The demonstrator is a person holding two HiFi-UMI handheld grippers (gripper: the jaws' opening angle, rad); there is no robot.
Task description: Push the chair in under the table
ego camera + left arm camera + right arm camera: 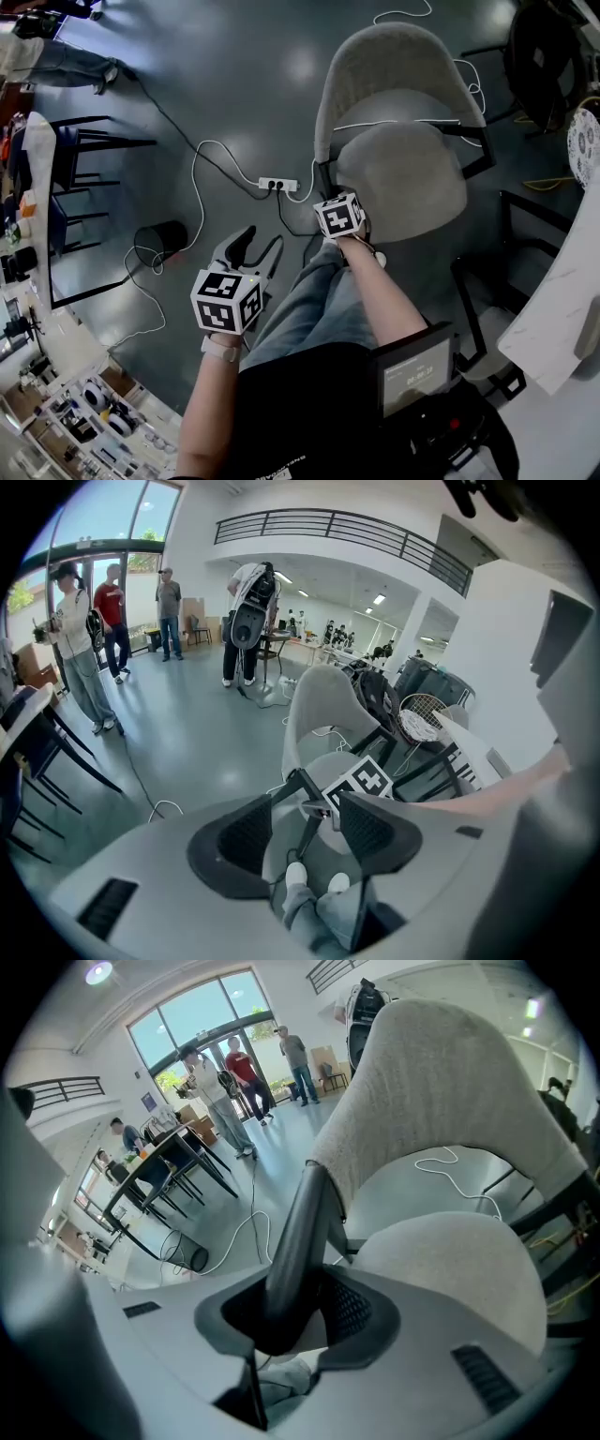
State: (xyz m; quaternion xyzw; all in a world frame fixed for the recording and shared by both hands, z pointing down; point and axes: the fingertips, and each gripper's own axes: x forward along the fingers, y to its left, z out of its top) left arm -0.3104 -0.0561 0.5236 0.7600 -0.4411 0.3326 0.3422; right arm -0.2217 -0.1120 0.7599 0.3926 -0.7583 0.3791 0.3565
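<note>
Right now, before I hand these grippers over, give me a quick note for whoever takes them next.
Left gripper: open, empty, held over the floor.
Right gripper: looks shut on the black chair arm beside the seat.
Chair: stands out on the open floor, apart from the white table at the right of the head view.
Done: grip on the chair arm taken.
Left: push the chair in under the table, then let go.
</note>
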